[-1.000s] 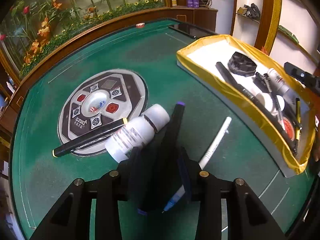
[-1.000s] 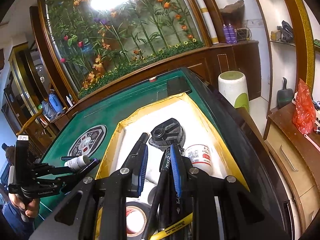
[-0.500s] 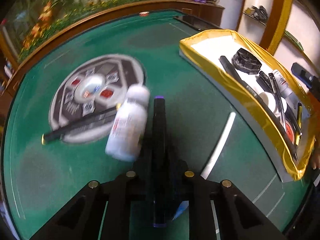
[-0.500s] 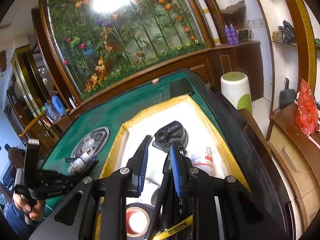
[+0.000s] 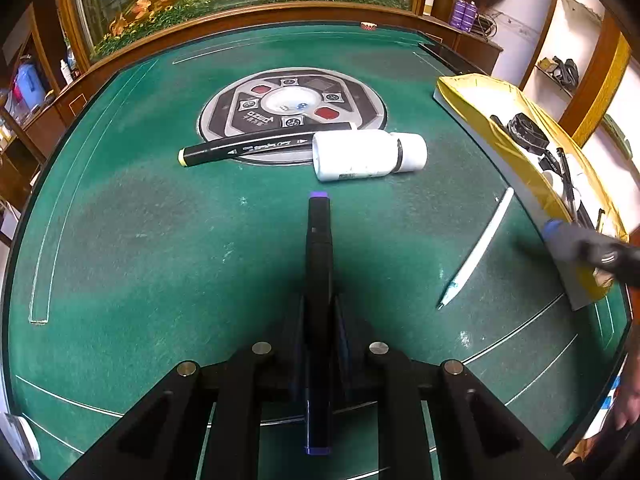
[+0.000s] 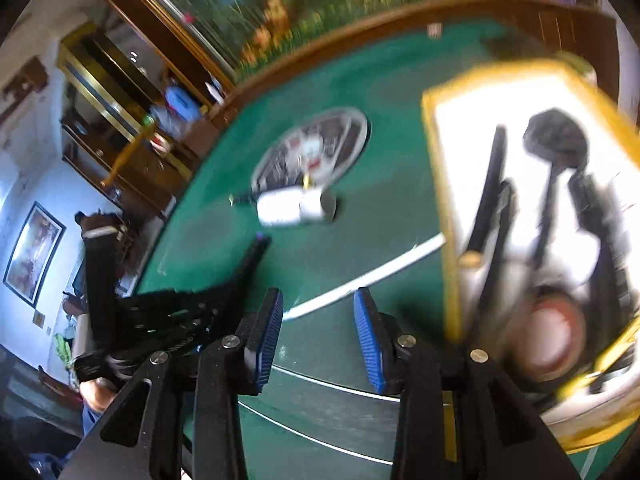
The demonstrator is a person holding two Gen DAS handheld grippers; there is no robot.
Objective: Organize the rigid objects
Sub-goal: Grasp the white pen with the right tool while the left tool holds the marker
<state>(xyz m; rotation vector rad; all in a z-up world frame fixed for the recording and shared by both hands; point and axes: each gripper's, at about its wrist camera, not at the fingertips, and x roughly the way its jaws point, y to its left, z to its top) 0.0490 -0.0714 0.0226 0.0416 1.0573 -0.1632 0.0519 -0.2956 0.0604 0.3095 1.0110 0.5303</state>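
My left gripper (image 5: 319, 312) is shut on a black marker with purple caps (image 5: 319, 240), which points forward above the green table (image 5: 160, 240). Beyond it lie a white bottle (image 5: 368, 155) on its side and a black marker with a yellow cap (image 5: 256, 146). A white pen (image 5: 476, 248) lies to the right, near the yellow-lined tray (image 5: 472, 100). My right gripper (image 6: 319, 320) hangs over the table beside the tray (image 6: 436, 168), its jaws opening with nothing between them; the white pen (image 6: 368, 276) lies just ahead of it. The right wrist view is blurred.
The tray holds a black round part (image 5: 526, 130), several dark pens and a tape roll (image 6: 548, 332). A round grey control panel (image 5: 292, 108) sits in the table's middle. A wooden rim (image 5: 240, 16) edges the table. A hand (image 6: 96, 392) holds the left gripper (image 6: 236, 280).
My left gripper closed on the purple-capped marker and carried it back from the bottle. My right gripper let go of a dark pen in the tray, swung left over the table and opened.
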